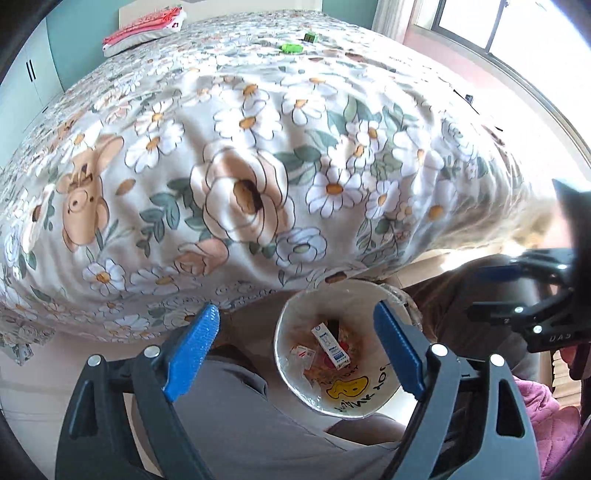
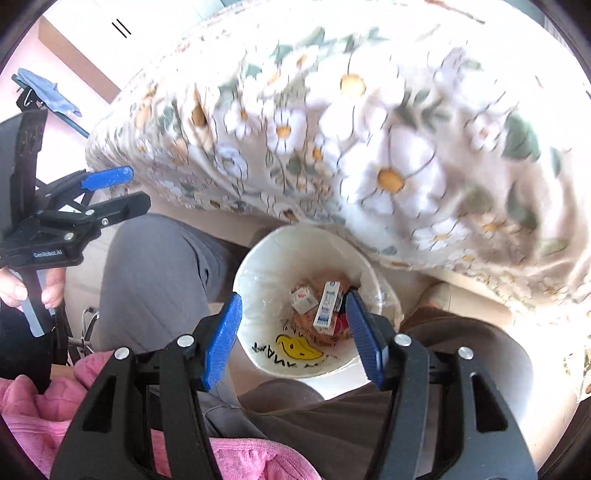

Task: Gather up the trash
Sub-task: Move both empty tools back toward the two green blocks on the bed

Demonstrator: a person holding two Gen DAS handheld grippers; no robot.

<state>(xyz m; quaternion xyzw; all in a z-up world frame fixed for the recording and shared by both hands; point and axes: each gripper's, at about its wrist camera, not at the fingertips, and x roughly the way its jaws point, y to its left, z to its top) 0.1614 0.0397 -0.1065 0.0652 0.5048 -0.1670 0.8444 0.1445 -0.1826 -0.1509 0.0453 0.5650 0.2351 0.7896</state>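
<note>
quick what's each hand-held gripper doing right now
Left hand-held gripper: open, holding nothing.
Right hand-held gripper: open, holding nothing.

Floral-sheeted bed (image 1: 258,166) fills the room — bright window (image 1: 517,33) beyond.

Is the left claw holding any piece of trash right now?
No, the left claw stands open with nothing between its blue pads, and the white and blue carton lies inside the trash bin below.
</note>
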